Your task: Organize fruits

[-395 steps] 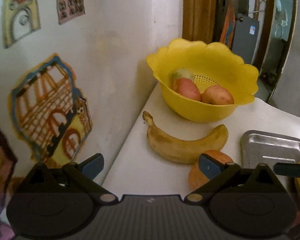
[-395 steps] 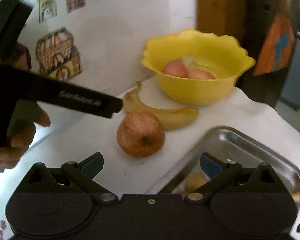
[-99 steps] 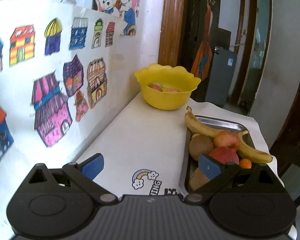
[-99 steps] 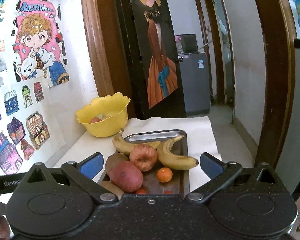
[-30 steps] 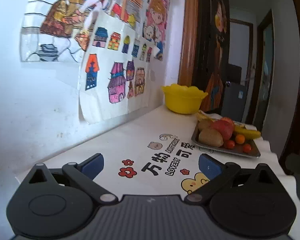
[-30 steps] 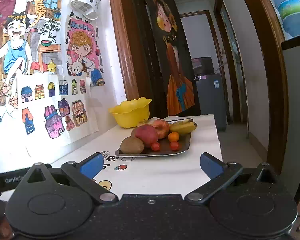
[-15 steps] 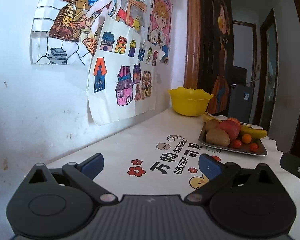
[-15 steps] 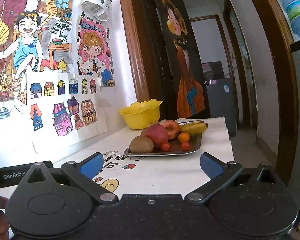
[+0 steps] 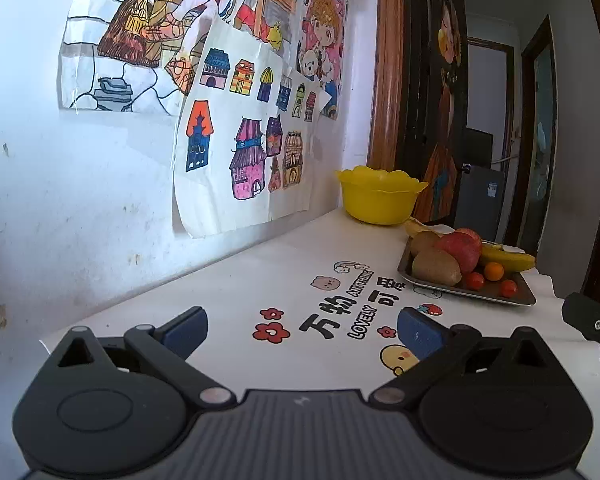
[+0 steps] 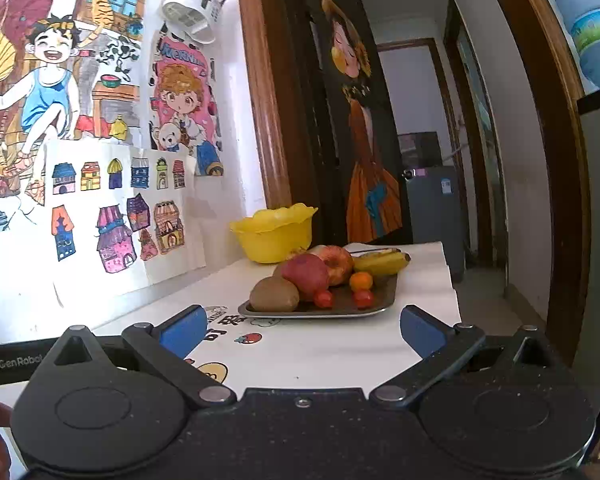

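Fruit sits piled on metal tray (image 10: 384, 298) on the white table (image 10: 340, 356): kiwi (image 10: 274, 294) at the near end, red apples (image 10: 306, 274) behind it, bananas (image 10: 380, 262) at the far side, small orange (image 10: 361, 281) and cherry tomatoes (image 10: 323, 298) among them. Yellow bowl (image 10: 274, 232) stands just beyond the tray by the wall. Left gripper (image 9: 302, 326) and right gripper (image 10: 304, 326) both spread wide, empty, well apart from the tray.

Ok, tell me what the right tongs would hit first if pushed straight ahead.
Probably the metal tray of fruit: it sits ahead between the open right tongs, with the kiwi nearest. Bare tabletop lies before it; depth is uncertain.
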A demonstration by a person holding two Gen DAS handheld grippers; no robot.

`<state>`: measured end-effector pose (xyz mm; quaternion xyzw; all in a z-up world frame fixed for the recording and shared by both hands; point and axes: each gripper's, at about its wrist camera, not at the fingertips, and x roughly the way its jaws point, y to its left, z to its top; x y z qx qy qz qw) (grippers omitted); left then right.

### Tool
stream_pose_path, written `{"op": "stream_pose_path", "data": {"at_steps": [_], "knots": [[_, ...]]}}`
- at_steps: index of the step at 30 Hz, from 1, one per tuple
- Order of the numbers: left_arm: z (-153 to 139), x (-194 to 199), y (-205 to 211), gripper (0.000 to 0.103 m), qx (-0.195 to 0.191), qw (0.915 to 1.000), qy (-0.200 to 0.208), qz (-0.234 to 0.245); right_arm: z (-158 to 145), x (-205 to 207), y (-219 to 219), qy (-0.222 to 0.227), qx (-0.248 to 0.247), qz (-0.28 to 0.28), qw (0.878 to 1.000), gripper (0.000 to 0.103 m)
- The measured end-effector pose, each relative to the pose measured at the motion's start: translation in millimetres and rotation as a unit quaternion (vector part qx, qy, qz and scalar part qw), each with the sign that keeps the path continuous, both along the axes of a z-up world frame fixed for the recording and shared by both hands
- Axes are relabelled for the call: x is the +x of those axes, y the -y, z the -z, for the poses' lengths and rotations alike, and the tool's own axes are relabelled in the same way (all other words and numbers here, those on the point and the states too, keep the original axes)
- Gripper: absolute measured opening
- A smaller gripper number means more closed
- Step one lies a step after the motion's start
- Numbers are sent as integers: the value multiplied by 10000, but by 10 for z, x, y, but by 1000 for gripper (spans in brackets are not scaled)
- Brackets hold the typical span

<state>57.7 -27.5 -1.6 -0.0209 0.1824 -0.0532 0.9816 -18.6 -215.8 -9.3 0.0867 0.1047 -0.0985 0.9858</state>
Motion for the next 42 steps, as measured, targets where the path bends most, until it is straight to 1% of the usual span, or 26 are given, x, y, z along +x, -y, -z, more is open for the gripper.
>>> {"op": "stream_pose_path", "data": {"at_steps": [8, 42], "knots": [[28, 22, -17, 102, -10, 10000, -48, -20, 44, 59, -3, -288, 162, -5, 9995, 102], [68, 10, -3, 102, 3, 10000, -94, 2, 54, 55, -4, -307, 182, 10, 9994, 102]]}}
